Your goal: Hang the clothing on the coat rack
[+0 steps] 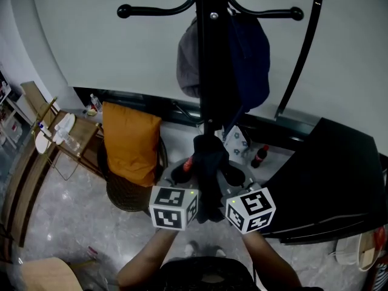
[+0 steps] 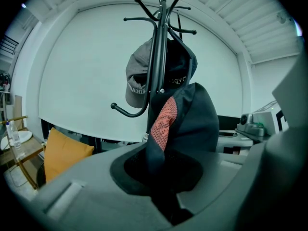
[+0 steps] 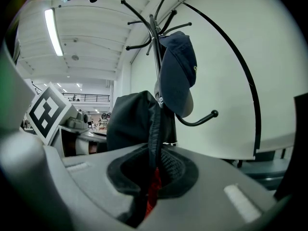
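In the head view, the left gripper (image 1: 182, 176) and right gripper (image 1: 233, 177) together held a dark garment (image 1: 209, 162) close by the coat rack (image 1: 212, 71) pole. The left gripper view showed its jaws pinched on the fabric, and the right gripper view showed likewise.

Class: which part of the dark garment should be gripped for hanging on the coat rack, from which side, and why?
Grip the dark garment by its edge, left gripper from the left, right gripper from the right, as now: limp cloth sags, so a span between them probably loops over a bare hook.
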Available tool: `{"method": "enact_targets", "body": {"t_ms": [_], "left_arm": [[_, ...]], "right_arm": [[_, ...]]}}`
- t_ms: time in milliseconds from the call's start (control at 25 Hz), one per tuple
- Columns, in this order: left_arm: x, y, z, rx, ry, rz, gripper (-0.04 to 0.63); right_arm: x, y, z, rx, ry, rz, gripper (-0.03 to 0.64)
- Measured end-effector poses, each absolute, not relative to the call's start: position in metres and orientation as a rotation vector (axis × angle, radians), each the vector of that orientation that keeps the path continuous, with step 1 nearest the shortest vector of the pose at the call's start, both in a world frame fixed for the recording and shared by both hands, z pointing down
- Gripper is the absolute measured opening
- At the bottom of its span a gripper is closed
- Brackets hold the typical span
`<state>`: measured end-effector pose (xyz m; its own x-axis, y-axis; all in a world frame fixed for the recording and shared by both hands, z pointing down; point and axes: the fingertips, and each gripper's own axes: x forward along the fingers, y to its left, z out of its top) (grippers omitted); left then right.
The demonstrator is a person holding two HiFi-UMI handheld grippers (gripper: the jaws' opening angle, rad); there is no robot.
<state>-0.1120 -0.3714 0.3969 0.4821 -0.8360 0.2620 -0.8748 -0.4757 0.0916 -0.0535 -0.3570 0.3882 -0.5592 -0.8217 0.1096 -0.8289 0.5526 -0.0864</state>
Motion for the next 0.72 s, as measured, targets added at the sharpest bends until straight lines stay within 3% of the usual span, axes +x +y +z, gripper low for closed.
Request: {"method": "enact_targets", "body": {"t_ms": [720], "left_arm": [[-0.121,-0.380,0.419,2.438,-1.507,0.326,0.038]], "right_arm": [[-0.054,-0.365,0.410,1.411,-2.696,0.265,0.025]]}}
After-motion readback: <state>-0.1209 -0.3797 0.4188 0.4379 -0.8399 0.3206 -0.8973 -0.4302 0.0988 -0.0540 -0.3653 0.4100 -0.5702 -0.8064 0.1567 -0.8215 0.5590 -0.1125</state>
